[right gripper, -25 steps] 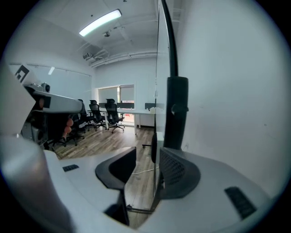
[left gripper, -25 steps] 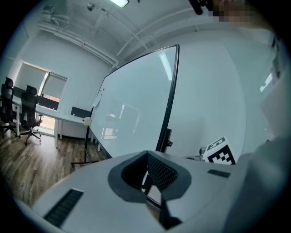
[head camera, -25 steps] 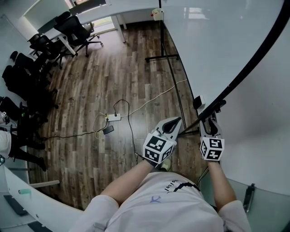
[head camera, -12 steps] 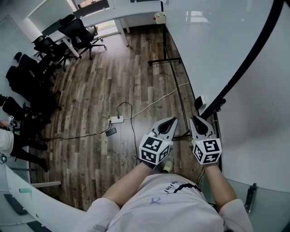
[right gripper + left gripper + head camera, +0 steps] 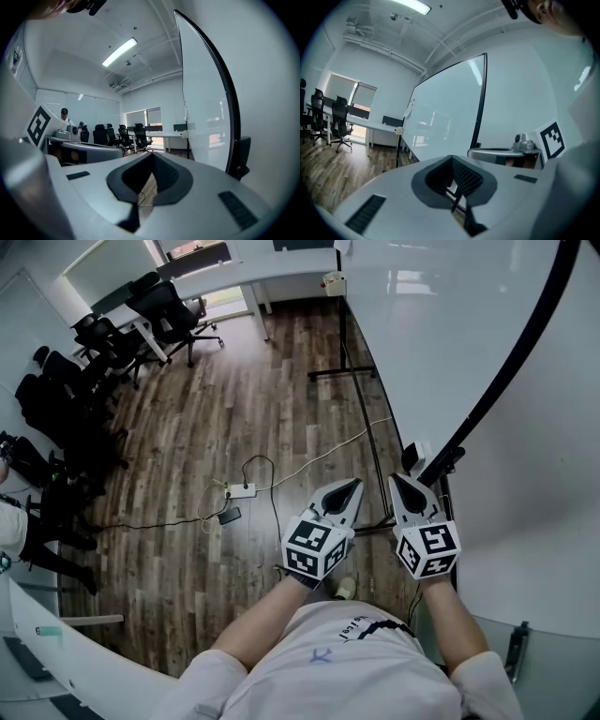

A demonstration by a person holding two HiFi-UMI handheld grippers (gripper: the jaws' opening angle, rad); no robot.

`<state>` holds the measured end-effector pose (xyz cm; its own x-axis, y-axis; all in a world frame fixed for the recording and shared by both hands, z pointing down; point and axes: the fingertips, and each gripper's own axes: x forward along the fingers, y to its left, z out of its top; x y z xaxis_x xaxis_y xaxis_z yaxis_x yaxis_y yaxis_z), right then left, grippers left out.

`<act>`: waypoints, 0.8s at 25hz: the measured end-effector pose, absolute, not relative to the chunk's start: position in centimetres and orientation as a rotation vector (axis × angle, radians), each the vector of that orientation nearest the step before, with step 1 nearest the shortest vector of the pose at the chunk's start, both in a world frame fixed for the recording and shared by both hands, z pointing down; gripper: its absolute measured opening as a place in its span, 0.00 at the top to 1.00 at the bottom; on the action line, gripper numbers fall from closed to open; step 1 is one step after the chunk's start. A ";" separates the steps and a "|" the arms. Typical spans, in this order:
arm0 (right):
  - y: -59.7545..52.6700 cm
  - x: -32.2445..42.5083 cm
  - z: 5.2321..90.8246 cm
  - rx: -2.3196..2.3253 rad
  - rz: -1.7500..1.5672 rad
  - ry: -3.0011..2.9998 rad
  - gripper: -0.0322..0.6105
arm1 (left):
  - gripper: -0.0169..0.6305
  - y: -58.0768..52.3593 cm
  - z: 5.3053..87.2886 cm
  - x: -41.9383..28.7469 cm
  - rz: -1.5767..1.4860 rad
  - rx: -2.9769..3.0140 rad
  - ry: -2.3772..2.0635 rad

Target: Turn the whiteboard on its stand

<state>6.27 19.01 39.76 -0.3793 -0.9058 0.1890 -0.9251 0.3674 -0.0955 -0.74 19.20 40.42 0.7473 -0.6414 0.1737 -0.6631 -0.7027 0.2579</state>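
Wood-plank floor across the middle of the head view, wide open between black office chairs at far left and the whiteboard at right. Only clutter on that stretch: 1 white power strip with cables trailing off both ways, near the stand's floor rail. Whiteboard large, white, upright on its black stand. Dark frame edge slanting down to a black clamp, just ahead of the right gripper. White wall right beyond that edge, so little room on that side. Right gripper clear of the frame, jaws just closed together, nothing between them. Left gripper beside it, jaws likewise together and empty, bare floor below. 2 grippers near each other, not touching.
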 end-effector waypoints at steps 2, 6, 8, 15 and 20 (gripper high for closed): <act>19.1 6.1 39.5 1.682 0.278 -2.510 0.93 | 0.96 19.2 40.0 -0.8 0.097 2.645 -1.017; 18.9 6.1 39.3 1.680 0.277 -2.505 0.93 | 0.96 19.1 39.5 -1.1 0.090 2.645 -1.029; 18.7 6.4 39.6 1.679 0.279 -2.507 0.93 | 0.96 18.9 39.5 -0.9 0.093 2.647 -1.038; 18.3 6.4 39.6 1.670 0.268 -2.518 0.93 | 0.96 18.8 39.4 -0.6 0.098 2.651 -1.049; 17.7 6.9 39.9 1.659 0.259 -2.524 0.93 | 0.96 18.4 39.7 0.0 0.103 2.652 -1.055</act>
<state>6.86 17.75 39.90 -0.3969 -0.8992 0.1844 -0.9179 0.3884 -0.0816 0.02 18.44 39.70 0.7300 -0.6621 0.1698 -0.6824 -0.6920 0.2355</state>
